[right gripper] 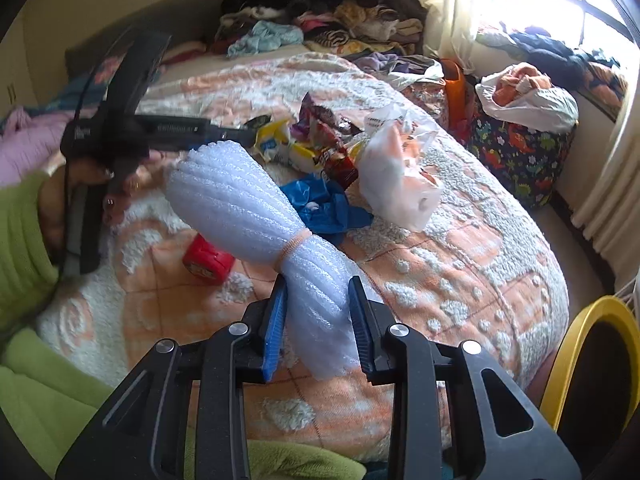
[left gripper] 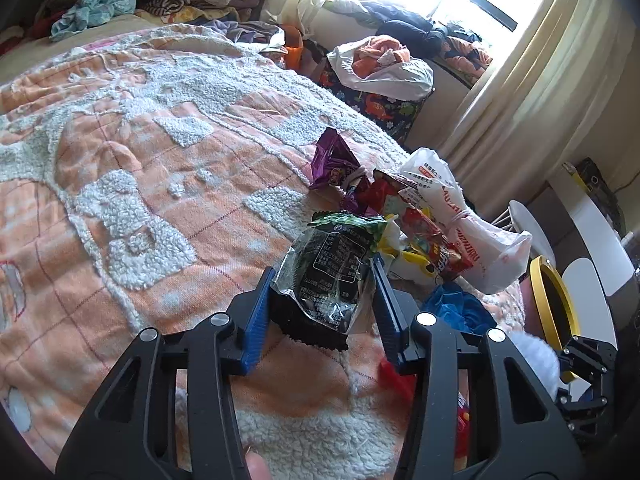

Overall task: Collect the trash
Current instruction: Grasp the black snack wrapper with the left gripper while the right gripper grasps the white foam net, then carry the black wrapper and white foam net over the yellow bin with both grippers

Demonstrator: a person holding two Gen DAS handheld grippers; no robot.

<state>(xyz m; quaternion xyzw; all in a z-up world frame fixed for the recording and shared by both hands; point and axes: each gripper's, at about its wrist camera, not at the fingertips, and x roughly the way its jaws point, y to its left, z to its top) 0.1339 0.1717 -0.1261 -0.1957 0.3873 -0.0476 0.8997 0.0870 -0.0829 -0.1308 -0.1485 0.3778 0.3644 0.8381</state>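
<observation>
On an orange and white bed blanket (left gripper: 140, 160), my left gripper (left gripper: 325, 274) has its blue pads pressed on both sides of a clear, black and green snack wrapper (left gripper: 336, 256). Behind it lies a heap of trash: a purple wrapper (left gripper: 332, 156), a red snack packet (left gripper: 432, 240), a white plastic bag (left gripper: 452, 208) and a blue bag (left gripper: 456, 308). My right gripper (right gripper: 318, 286) is shut on the narrow end of a white foam net roll (right gripper: 224, 192), which is tied with a rubber band. The same heap (right gripper: 320, 148) lies beyond the foam roll.
A yellow-rimmed bin (right gripper: 580, 344) stands off the bed's right edge and shows as the yellow-rimmed bin (left gripper: 556, 304) in the left wrist view. A small red pack (right gripper: 208, 260) lies on the blanket. Clothes (right gripper: 320, 20) are piled at the far end. A dinosaur-print bag (right gripper: 520, 152) stands by the window. A green sleeve (right gripper: 24, 240) is at left.
</observation>
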